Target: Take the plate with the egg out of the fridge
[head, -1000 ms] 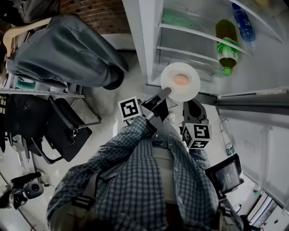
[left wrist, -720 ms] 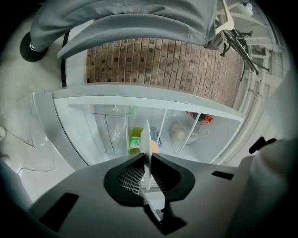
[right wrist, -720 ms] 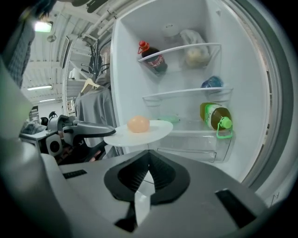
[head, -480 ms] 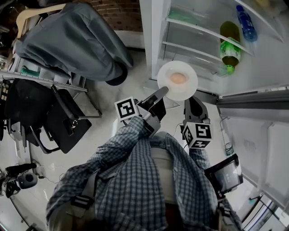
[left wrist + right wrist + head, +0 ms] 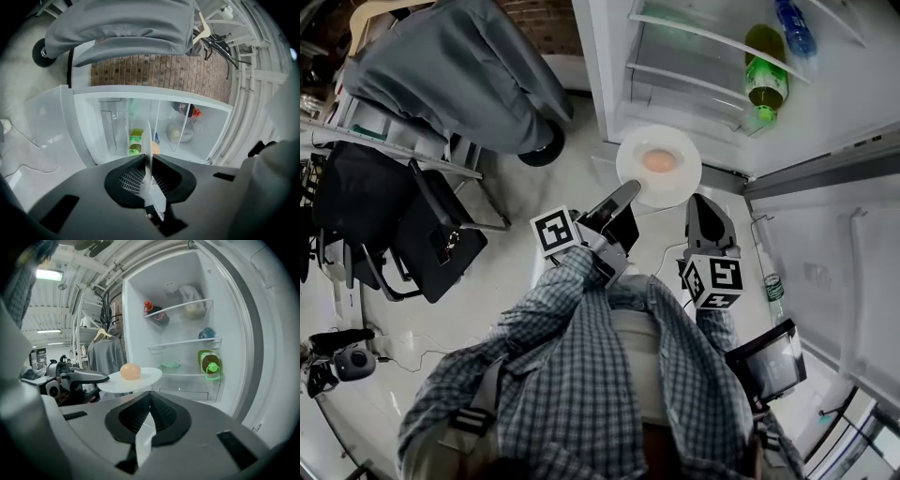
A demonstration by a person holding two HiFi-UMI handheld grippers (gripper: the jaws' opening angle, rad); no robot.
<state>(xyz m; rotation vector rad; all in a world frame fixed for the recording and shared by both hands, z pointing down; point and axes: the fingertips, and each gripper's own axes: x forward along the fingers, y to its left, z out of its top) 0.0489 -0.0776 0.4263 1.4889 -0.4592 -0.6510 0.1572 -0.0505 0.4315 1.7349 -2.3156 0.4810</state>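
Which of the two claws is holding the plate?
The left gripper: its jaws clamp the plate at its rim, egg on top. The right gripper is shut, empty, nearby.

A: Quick, what else are you seeing?
B: I'm looking down at a grey cover [image 5: 459,75] that's draping over something bulky, with a brick wall [image 5: 546,33] running behind it. A black chair [image 5: 431,239] is sitting just beside it.
A: Bottles?
B: A green bottle [image 5: 764,80] is lying on its side. A blue bottle [image 5: 792,26] is lying near it, on the level above. A red-capped bottle [image 5: 154,312] is resting higher still, with a pale bag [image 5: 190,301] sitting on that same level.
A: Floor?
B: A small clear bottle [image 5: 772,298] is standing to my right and a tablet [image 5: 769,366] is sitting near it. A camera [image 5: 352,361] is lying far off to my left.
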